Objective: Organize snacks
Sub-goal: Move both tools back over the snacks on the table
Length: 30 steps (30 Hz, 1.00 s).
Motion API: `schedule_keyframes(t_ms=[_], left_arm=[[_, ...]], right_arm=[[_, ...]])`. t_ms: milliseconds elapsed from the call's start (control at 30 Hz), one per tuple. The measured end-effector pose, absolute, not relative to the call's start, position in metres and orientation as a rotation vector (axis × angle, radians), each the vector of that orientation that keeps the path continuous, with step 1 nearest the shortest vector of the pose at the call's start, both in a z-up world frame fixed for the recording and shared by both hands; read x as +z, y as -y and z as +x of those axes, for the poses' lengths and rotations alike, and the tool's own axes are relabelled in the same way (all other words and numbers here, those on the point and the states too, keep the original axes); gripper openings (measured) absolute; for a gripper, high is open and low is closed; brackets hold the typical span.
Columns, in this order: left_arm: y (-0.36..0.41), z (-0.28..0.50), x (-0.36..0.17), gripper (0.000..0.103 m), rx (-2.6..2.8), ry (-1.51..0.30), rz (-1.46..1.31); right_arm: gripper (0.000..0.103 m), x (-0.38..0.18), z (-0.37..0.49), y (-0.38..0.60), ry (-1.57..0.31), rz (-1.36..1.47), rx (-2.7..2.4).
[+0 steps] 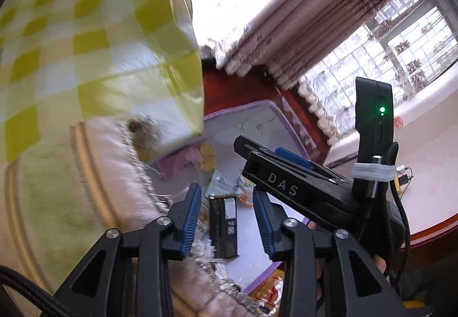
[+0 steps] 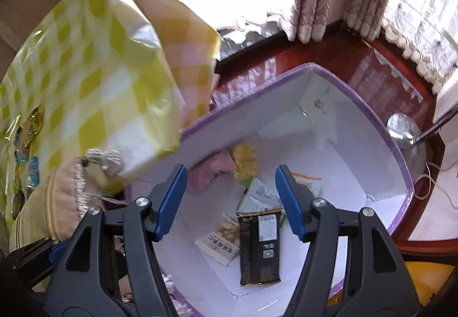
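Tools both parted and empty, right tool (image 2: 230, 199) over black packet (image 2: 259, 245), left view alone shows right tool's body.

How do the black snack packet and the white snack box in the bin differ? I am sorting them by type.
The black packet is a dark, flat, long wrapper with gold trim and a white label; the white box is a pale carton with a picture of light-coloured snack pieces. The black packet lies fully exposed and overlaps the white box, whose right edge it hides. Both lie flat on the floor of the purple-rimmed bin.
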<state>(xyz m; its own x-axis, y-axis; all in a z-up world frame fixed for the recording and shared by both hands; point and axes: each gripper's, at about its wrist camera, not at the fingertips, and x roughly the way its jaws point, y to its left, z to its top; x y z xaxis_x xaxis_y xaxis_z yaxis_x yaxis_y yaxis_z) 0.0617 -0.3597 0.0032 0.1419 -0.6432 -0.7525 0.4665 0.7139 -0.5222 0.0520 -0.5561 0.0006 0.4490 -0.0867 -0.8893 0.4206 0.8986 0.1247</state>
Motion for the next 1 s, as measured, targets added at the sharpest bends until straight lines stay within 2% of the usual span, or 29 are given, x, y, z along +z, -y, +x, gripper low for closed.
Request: schedule_keyframes(t_ms=[67, 133, 300, 600, 1000], left_arm=[[0.347, 0.062, 0.007, 0.049, -0.779, -1.149, -0.193], [0.33, 0.065, 0.011, 0.05, -0.739, -1.123, -0.215], [0.279, 0.069, 0.021, 0.064, -0.626, -1.037, -0.293], [0.167, 0.074, 0.012, 0.066, -0.387, -0.989, -0.503], [0.047, 0.057, 0.005, 0.068, -0.141, -0.939, -0.583]], right_arm=[[0.069, 0.007, 0.056, 0.548, -1.047, 0.337, -0.301], [0.069, 0.012, 0.061, 0.536, -1.033, 0.312, -0.281], [0.069, 0.016, 0.066, 0.512, -1.029, 0.28, -0.228], [0.07, 0.023, 0.074, 0.45, -1.017, 0.216, -0.075], [0.079, 0.031, 0.087, 0.376, -1.008, 0.072, 0.098]])
